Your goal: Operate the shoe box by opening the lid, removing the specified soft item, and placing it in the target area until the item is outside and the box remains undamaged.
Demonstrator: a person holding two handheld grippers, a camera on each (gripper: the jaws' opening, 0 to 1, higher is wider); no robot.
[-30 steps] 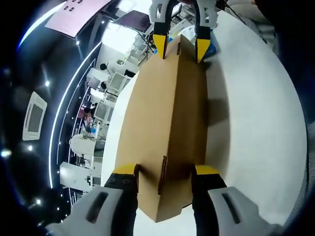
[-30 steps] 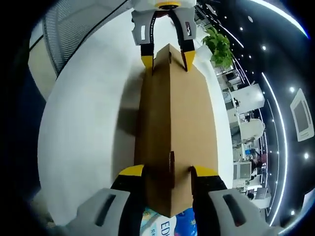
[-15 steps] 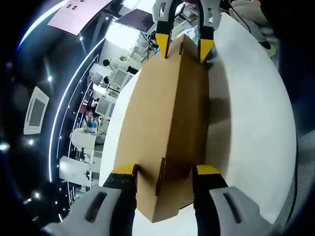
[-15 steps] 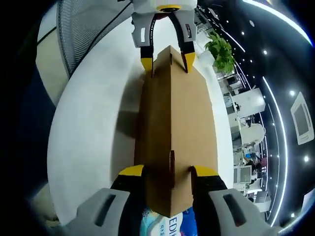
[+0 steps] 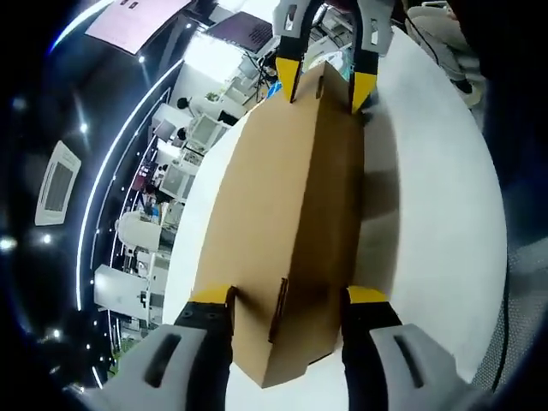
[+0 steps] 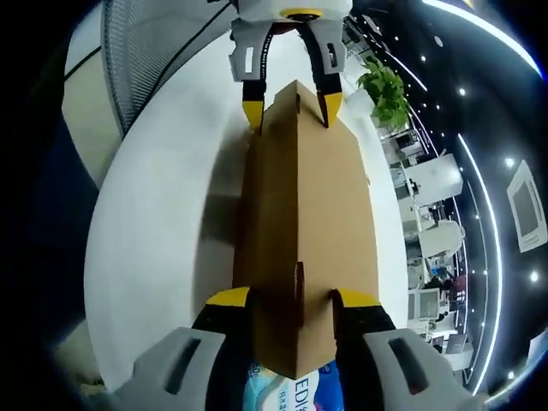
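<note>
A brown cardboard shoe box [image 5: 287, 223] sits on a white table [image 5: 437, 214], gripped at both ends. The left gripper [image 5: 288, 300] clamps its yellow-tipped jaws on the near end in the left gripper view, while the right gripper [image 5: 324, 81] pinches the far end. In the right gripper view, the right gripper [image 6: 291, 301] grasps the box's near end (a blue printed item [image 6: 295, 392] peeks out below), opposite the left gripper [image 6: 288, 110]. A potted plant [image 6: 383, 81] stands beyond the table.

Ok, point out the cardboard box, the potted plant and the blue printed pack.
cardboard box [image 6: 308, 214], right gripper view, on its broad brown top panel.
potted plant [image 6: 383, 83], right gripper view, on its green leaves.
blue printed pack [image 6: 301, 392], right gripper view, on the part showing under the box's near end.
</note>
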